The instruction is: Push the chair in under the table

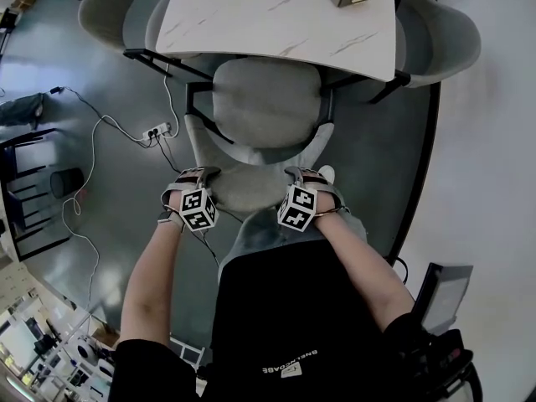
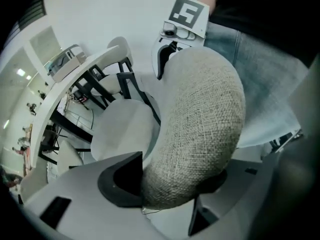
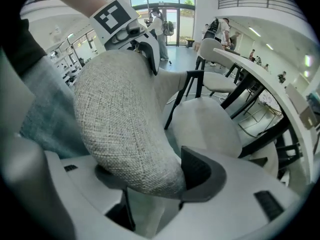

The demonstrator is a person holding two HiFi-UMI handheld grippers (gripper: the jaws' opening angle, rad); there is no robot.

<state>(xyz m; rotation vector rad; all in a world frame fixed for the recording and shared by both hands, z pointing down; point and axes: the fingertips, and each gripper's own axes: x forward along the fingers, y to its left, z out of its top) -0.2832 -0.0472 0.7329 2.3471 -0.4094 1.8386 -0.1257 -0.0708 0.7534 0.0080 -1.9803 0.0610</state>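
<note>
The chair backrest (image 1: 249,194) is clamped by the left tongs (image 1: 193,177) and the right tongs (image 1: 306,177); its seat (image 1: 266,99) is positioned at the table (image 1: 276,15) edge.

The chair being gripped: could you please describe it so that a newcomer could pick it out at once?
Find the white marble-look table; three grey upholstered chairs stand around it. The middle chair stands at the table's near edge. Unlike the left-hand chair and the right-hand chair, its curved backrest is clamped by the left gripper and the right gripper.
</note>
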